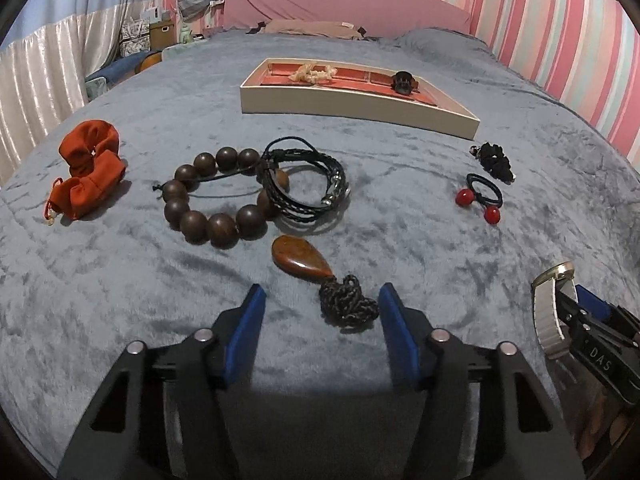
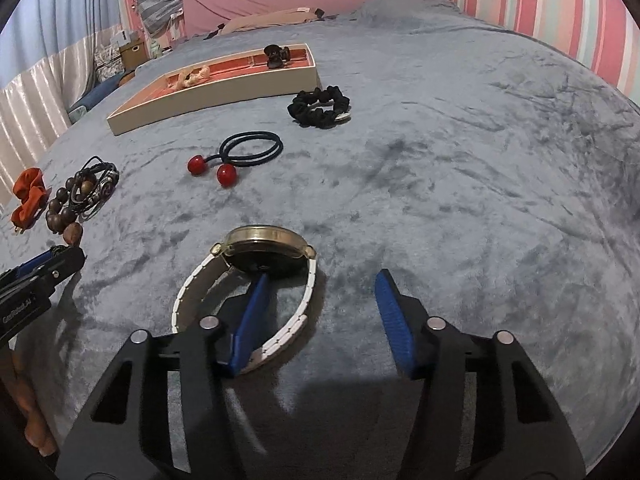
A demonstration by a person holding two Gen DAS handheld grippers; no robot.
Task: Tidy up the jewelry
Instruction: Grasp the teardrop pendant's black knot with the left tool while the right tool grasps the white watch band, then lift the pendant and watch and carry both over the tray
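Note:
A cream tray with a red lining (image 1: pixel 352 102) lies far on the bed and holds a cream scrunchie (image 1: pixel 312 73) and a dark claw clip (image 1: pixel 402 82); it also shows in the right wrist view (image 2: pixel 216 96). My left gripper (image 1: pixel 320 300) is open, its jaws either side of a brown teardrop pendant (image 1: pixel 298 260) with a black cord (image 1: pixel 348 308). My right gripper (image 2: pixel 320 288) is open; its left finger (image 2: pixel 252 320) reaches inside the strap loop of a white-strapped gold watch (image 2: pixel 264 250). The watch also shows in the left wrist view (image 1: pixel 550 308).
On the grey-blue blanket lie a wooden bead bracelet (image 1: pixel 216 200), a black braided bracelet (image 1: pixel 308 184), an orange pouch (image 1: pixel 90 172), a hair tie with red balls (image 2: pixel 236 156) and a black scrunchie (image 2: pixel 320 106). A striped wall stands at the right.

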